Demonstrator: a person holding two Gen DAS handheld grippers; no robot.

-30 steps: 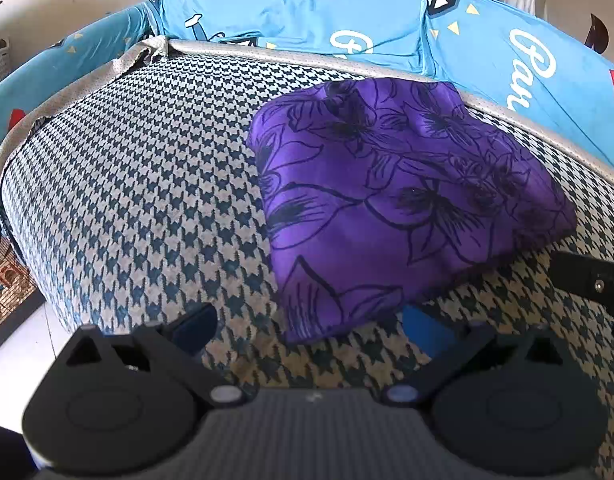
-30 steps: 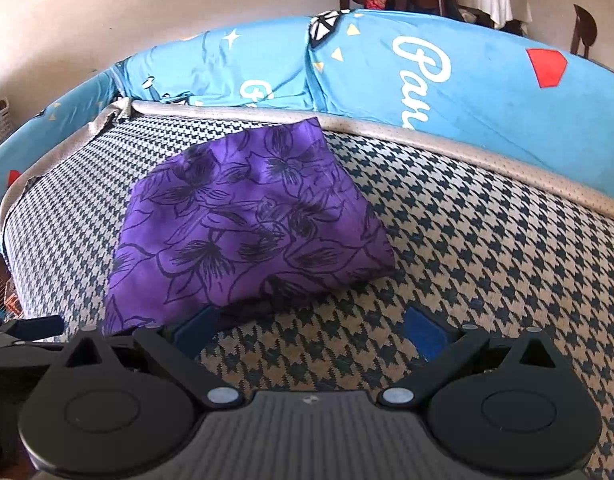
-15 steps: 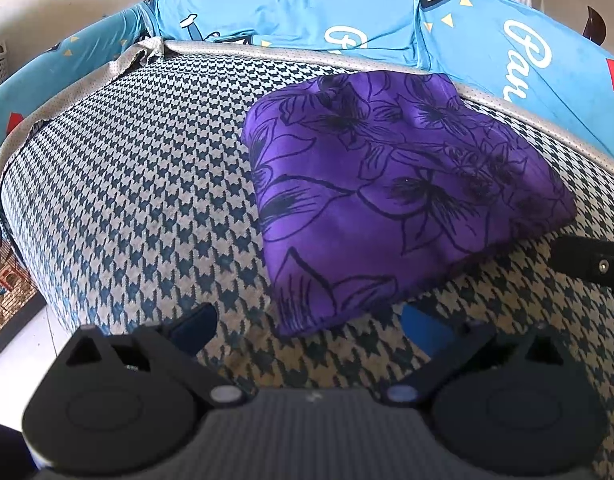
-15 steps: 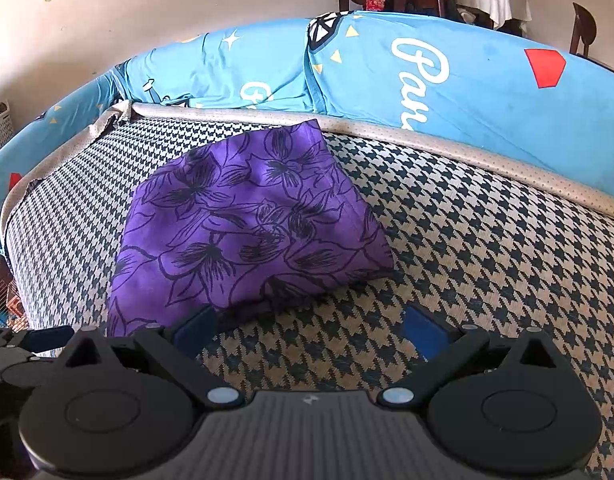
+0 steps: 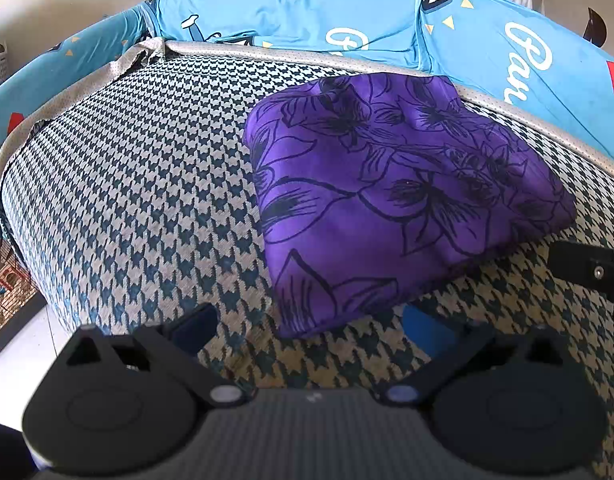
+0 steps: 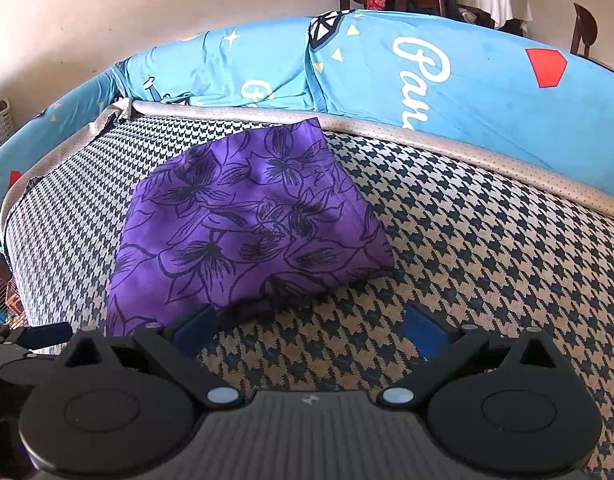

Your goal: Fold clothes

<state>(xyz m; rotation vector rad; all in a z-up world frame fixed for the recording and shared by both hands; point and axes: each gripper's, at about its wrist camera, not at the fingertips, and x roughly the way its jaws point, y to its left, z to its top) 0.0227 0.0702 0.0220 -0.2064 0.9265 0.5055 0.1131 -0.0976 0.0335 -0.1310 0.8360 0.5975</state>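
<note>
Purple floral cloth (image 5: 391, 208), folded and probably soft and slippery, lies just ahead of both empty, wide-open fingers (image 5: 195, 326); best pinched at its near corners.

One folded purple floral cloth (image 5: 391, 204) lies on one houndstooth-patterned bed (image 5: 139, 184). Two blue printed cushions (image 6: 487, 80) line its far edge. Two grippers, the left gripper (image 5: 309, 328) and the right gripper (image 6: 309, 326).
</note>
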